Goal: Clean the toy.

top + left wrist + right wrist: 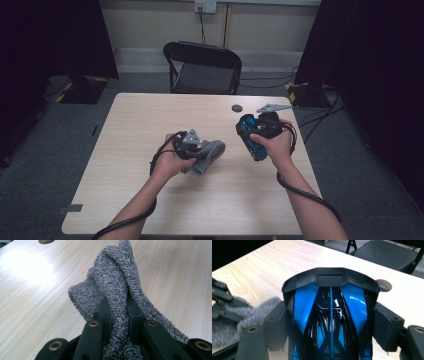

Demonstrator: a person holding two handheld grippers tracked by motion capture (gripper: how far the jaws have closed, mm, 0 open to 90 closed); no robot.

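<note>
My left gripper [196,148] is shut on a grey terry cloth [212,152] just above the middle of the table. In the left gripper view the jaws [117,305] pinch a bunched fold of the cloth [112,272], which rises ahead of them and drapes to the right. My right gripper [251,134] holds a blue and black toy car [256,148] above the table's right half. In the right gripper view both pads [387,325] press the car's [305,302] sides, its black spoiler facing away. The cloth [227,330] and the left gripper's jaws show at that view's left edge.
The light wooden table [150,115] has a round cable hole [236,107] near its far edge. A black folding chair [205,67] stands behind the table. Cables run from both grippers past the forearms. Dark curtains hang at both sides of the room.
</note>
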